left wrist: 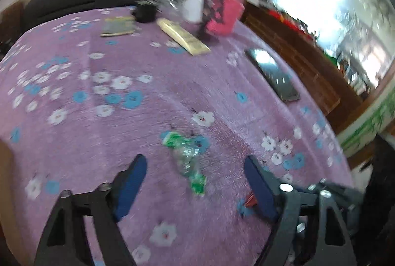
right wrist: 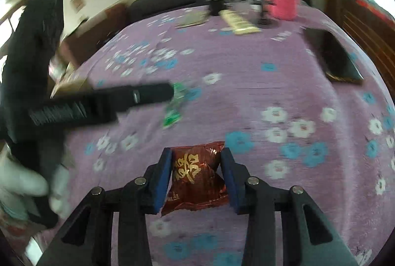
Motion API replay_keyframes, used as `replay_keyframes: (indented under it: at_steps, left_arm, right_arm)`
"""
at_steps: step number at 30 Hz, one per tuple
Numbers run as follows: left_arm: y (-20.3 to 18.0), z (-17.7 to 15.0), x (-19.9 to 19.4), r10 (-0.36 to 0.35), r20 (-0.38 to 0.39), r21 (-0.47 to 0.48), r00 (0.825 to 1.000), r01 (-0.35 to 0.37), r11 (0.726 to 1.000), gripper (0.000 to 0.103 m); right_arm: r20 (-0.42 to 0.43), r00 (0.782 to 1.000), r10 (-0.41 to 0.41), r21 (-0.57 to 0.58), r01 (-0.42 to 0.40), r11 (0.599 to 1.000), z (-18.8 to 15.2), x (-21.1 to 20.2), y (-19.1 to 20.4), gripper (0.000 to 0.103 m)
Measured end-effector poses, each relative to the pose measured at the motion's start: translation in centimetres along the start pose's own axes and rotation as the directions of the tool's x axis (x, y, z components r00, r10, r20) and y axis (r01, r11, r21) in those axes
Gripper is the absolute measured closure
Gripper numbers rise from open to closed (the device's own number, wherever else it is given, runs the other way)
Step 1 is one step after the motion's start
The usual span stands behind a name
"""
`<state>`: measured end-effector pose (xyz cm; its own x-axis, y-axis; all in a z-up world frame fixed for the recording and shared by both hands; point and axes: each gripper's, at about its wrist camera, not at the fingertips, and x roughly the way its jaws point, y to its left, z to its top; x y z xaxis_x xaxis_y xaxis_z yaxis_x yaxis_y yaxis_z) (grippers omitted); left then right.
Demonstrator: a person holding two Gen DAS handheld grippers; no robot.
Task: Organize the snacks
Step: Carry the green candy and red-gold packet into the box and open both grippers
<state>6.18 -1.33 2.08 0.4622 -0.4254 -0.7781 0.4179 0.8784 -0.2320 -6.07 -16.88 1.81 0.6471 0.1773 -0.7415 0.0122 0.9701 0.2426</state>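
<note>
- Meanwhile, in the left wrist view, the left gripper (left wrist: 195, 164) is hanging with its blue-padded jaws spread wide over a crinkled green-and-clear plastic snack wrapper (left wrist: 186, 157) lying on the lilac flowered tablecloth (left wrist: 98, 130) — nothing pinched yet; the next move likely calls for lowering and closing on it.
- In the right wrist view, the right gripper (right wrist: 196, 173) is bracketing a dark red foil snack packet (right wrist: 195, 178), pads at its sides — whether they are pressing I cannot tell. The step in hand looks like gathering both snacks.
</note>
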Motion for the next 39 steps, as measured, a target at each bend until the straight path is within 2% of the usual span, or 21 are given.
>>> replay_keyframes:
  at_steps: [1, 2, 3, 4, 5, 6, 12, 15, 20, 22, 24, 29, 31, 34, 39]
  left_arm:
    - [-0.6, 0.1, 1.0, 0.035, -0.019, 0.041, 0.999, -0.035, 0.999, 0.043]
    - [-0.9, 0.1, 1.6, 0.056, -0.030, 0.067, 0.998, -0.054, 0.996, 0.051]
    - [-1.2, 0.1, 2.2, 0.080, -0.044, 0.095, 0.996, -0.076, 0.993, 0.066]
    - [-1.8, 0.0, 2.5, 0.131, -0.019, 0.145, 0.991, -0.127, 0.981, 0.072]
    - [-1.9, 0.1, 2.5, 0.142, -0.014, 0.162, 0.990, -0.138, 0.977, 0.073]
    - [-1.9, 0.1, 2.5, 0.139, -0.015, 0.158, 0.990, -0.135, 0.978, 0.081]
    - [-0.8, -0.2, 0.6, 0.138, 0.024, 0.124, 0.990, -0.140, 0.982, 0.081]
    - [0.1, -1.0, -1.8, 0.122, 0.056, 0.087, 0.991, -0.127, 0.988, 0.081]
    - [3.0, -3.6, -8.8, 0.108, 0.149, -0.025, 0.983, -0.105, 0.994, 0.080]
    - [4.8, -5.1, -12.1, 0.117, 0.192, -0.084, 0.974, -0.102, 0.991, 0.080]
    - [7.2, -7.1, -15.8, 0.158, 0.240, -0.150, 0.958, -0.124, 0.981, 0.080]
    - [14.0, -11.1, -22.5, 0.275, 0.285, -0.307, 0.918, -0.184, 0.934, 0.080]
    - [16.8, -12.1, -24.3, 0.310, 0.278, -0.356, 0.909, -0.202, 0.912, 0.080]
    - [19.6, -12.9, -25.6, 0.342, 0.267, -0.384, 0.901, -0.226, 0.895, 0.080]
    - [23.0, -12.1, -24.9, 0.328, 0.240, -0.404, 0.914, -0.213, 0.889, 0.080]
  right_arm:
    - [0.000, 1.000, -0.003, 0.035, 0.003, 0.999, 0.2, 0.0, -0.8, 0.065]
    - [0.002, 1.000, -0.010, 0.063, 0.010, 0.998, 0.3, 0.0, -1.4, 0.065]
    - [0.005, 1.000, -0.017, 0.084, 0.016, 0.996, 0.4, 0.0, -1.9, 0.065]
    - [0.007, 1.000, -0.019, 0.093, 0.018, 0.995, 0.4, -0.1, -2.1, 0.065]
    - [0.009, 1.000, -0.021, 0.100, 0.020, 0.995, 0.5, 0.0, -2.3, 0.065]
    - [0.011, 1.000, -0.024, 0.102, 0.023, 0.995, 0.5, 0.0, -2.3, 0.065]
    - [0.029, 0.999, -0.029, 0.086, 0.026, 0.996, 0.3, 0.2, -2.0, 0.065]
    - [0.051, 0.998, -0.026, 0.077, 0.022, 0.997, 0.2, 0.0, -1.7, 0.065]
    - [0.100, 0.994, -0.039, 0.044, 0.035, 0.998, 0.1, -0.5, -1.2, 0.065]
    - [0.115, 0.992, -0.054, 0.033, 0.050, 0.998, 0.1, -0.5, -0.9, 0.065]
    - [0.126, 0.990, -0.066, 0.021, 0.064, 0.998, 0.0, -0.5, -0.7, 0.065]
    - [0.138, 0.984, -0.114, -0.044, 0.122, 0.992, 0.0, -0.5, 1.4, 0.065]
    - [0.119, 0.989, -0.090, -0.067, 0.098, 0.993, 0.1, -0.7, 3.0, 0.065]
    - [0.085, 0.996, -0.003, -0.114, 0.012, 0.993, 0.7, -1.2, 7.1, 0.065]
    - [-0.002, 0.991, 0.133, -0.220, -0.130, 0.967, 2.2, 0.0, 16.6, 0.064]
